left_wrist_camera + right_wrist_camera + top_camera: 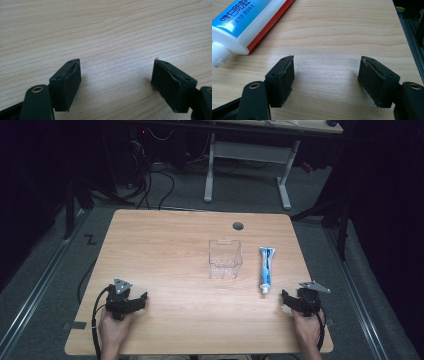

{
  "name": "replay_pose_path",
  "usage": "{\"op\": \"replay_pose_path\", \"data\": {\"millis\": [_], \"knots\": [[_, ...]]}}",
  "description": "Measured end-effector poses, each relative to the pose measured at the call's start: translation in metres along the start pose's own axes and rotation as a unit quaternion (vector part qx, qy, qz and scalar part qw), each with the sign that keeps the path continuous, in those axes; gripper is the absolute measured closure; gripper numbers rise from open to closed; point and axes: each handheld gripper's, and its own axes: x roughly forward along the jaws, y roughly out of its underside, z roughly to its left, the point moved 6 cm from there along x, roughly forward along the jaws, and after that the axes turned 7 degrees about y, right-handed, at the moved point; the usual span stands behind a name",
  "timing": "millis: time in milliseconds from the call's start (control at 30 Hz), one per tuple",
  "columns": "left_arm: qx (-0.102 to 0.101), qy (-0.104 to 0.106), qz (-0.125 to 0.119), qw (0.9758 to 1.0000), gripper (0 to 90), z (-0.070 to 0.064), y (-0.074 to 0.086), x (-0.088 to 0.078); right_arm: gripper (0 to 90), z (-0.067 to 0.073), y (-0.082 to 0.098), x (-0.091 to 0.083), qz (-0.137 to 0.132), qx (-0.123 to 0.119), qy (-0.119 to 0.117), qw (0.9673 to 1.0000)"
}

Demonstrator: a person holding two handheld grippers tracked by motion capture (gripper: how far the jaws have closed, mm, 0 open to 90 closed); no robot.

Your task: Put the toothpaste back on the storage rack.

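1. The toothpaste tube (pixel 265 269) lies flat on the right half of the wooden table (pixel 170 250). Its long axis runs from the far edge toward the person's side, almost straight, and its white cap (pixel 264 290) points at the near edge.

2. A clear plastic box (pixel 225 258) stands just beside the tube on its left, apart from it, near the middle of the table.

3. From the high view both grippers sit close to the near edge. The left gripper (pixel 142 300) is held in the left hand (pixel 114 329) at the left side, well apart from the tube and the box. The right gripper (pixel 286 298) is held in the right hand (pixel 306 329) at the right side, near the tube.

4. The tube's capped end lies just ahead of the right gripper and a little to its left — near, not touching.

5. The right gripper view gives what the high view is too small to tell: the ribbed cap (pixel 218 55), blue printed lettering and a red stripe along the tube (pixel 249 22). Here the tube lies up and to the left of the right gripper (pixel 325 75), outside the gap.

6. The right gripper's jaws stand wide apart with bare wood between them.

7. The left gripper view looks down on plain wood grain — the left gripper (pixel 116 75) is spread wide as well, holding nothing.
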Motion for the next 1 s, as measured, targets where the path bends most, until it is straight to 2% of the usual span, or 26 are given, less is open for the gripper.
{"op": "replay_pose_path", "data": {"millis": [200,367,467,567,633,667,733,1000], "knots": [[0.0,0.0,0.0,1.0,24.0,0.0,0.0,0.0,31.9,-0.002,-0.004,0.001,0.018,-0.001,-0.007,0.9998],[0.0,0.0,0.0,1.0,24.0,0.0,0.0,0.0,33.2,-0.004,-0.011,-0.001,0.016,0.023,-0.03,0.9991],[0.0,0.0,0.0,1.0,24.0,0.0,0.0,0.0,33.5,-0.003,-0.015,-0.003,0.015,0.028,-0.04,0.9987],[0.0,0.0,0.0,1.0,23.9,0.0,0.0,0.0,33.9,0.0,-0.021,-0.007,0.013,0.015,-0.049,0.9986],[0.0,0.0,0.0,1.0,24.0,0.0,0.0,0.0,35.7,0.004,-0.026,-0.01,0.005,0.006,-0.042,0.9991],[0.0,0.0,0.0,1.0,23.9,0.0,0.0,0.0,37.3,0.008,-0.03,-0.012,-0.003,0.0,-0.047,0.9989],[0.0,0.0,0.0,1.0,24.0,0.0,0.0,0.0,38.1,0.011,-0.033,-0.012,0.0,-0.006,-0.05,0.9987],[0.0,0.0,0.0,1.0,23.9,0.0,0.0,0.0,39.6,0.019,-0.05,-0.019,-0.02,-0.009,-0.066,0.9976]]}}
